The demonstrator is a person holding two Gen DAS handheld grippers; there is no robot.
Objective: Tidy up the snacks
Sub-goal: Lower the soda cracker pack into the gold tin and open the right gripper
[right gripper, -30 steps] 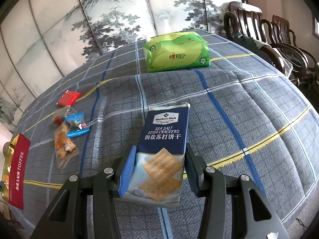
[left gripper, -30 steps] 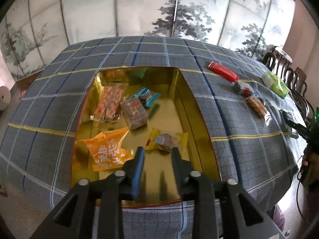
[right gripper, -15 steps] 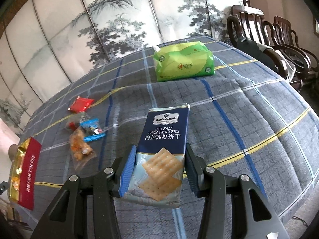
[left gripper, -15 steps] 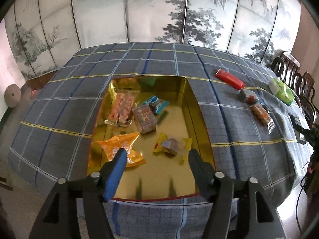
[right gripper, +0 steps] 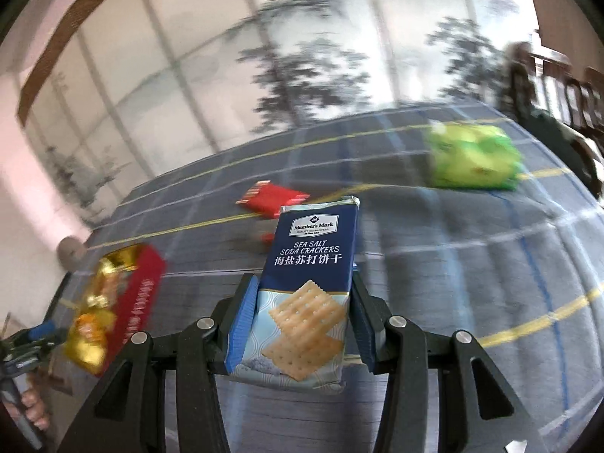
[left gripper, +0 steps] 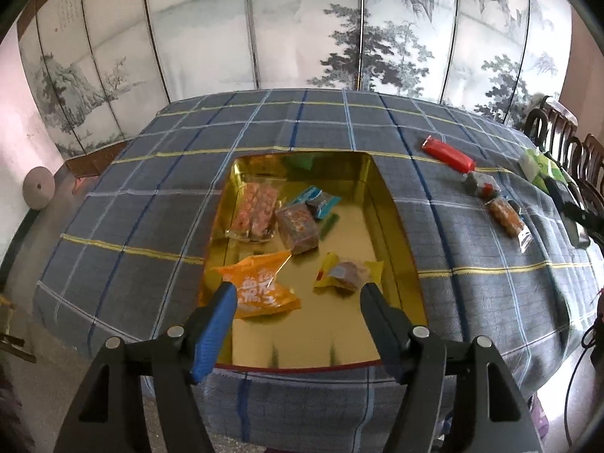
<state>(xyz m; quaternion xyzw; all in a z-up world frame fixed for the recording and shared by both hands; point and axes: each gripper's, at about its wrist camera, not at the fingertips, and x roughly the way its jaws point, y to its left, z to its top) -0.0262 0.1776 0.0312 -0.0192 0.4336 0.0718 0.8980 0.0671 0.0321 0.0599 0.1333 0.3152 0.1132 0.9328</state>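
A gold tin box (left gripper: 392,226) lies open on the plaid tablecloth and holds several snack packets, among them an orange bag (left gripper: 260,287) and a yellow-wrapped packet (left gripper: 347,273). My left gripper (left gripper: 298,294) is open and empty, above the box's near edge. My right gripper (right gripper: 298,294) is shut on a navy soda cracker pack (right gripper: 309,264), held above the cloth. The box shows in the right wrist view (right gripper: 128,290) at the left, with a red side.
On the cloth right of the box lie a red packet (left gripper: 449,153), a dark packet (left gripper: 481,185), an orange snack bag (left gripper: 506,217) and a green tissue pack (right gripper: 473,156). Wooden chairs (left gripper: 566,139) stand at the far right. A painted folding screen stands behind the table.
My left gripper has opened wide and pulled back from the box. My right gripper has lifted the cracker pack and swung left toward the box; its view is blurred.
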